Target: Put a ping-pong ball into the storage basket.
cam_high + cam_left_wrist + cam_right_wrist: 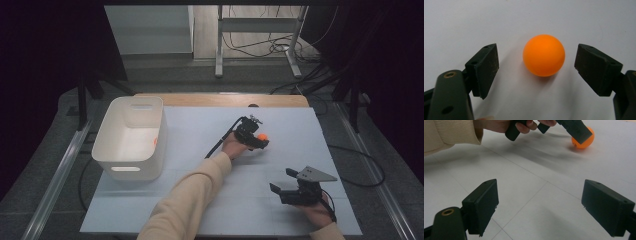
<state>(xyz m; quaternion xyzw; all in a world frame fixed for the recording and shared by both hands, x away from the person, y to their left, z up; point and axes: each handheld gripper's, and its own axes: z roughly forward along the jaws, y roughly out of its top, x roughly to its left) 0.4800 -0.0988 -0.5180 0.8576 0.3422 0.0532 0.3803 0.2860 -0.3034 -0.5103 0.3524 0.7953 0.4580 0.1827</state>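
Note:
An orange ball (544,55) rests on the white table sheet. My left gripper (537,62) is open around it, one jaw on each side with a gap to the ball on both. In the high view this ball (263,136) lies right of centre under the left gripper (260,140), held by a hand in a cream sleeve. My right gripper (281,181) stands open near the front right with nothing between its jaws. In the right gripper view, the right gripper (539,205) faces bare sheet, and the ball (585,141) is partly hidden behind a left gripper jaw.
A white plastic bin (107,150) stands at the left of the table, with a small orange thing (155,141) against its inner right wall. The white sheet (200,200) covers the table. Cables and a metal stand lie on the floor beyond the far edge.

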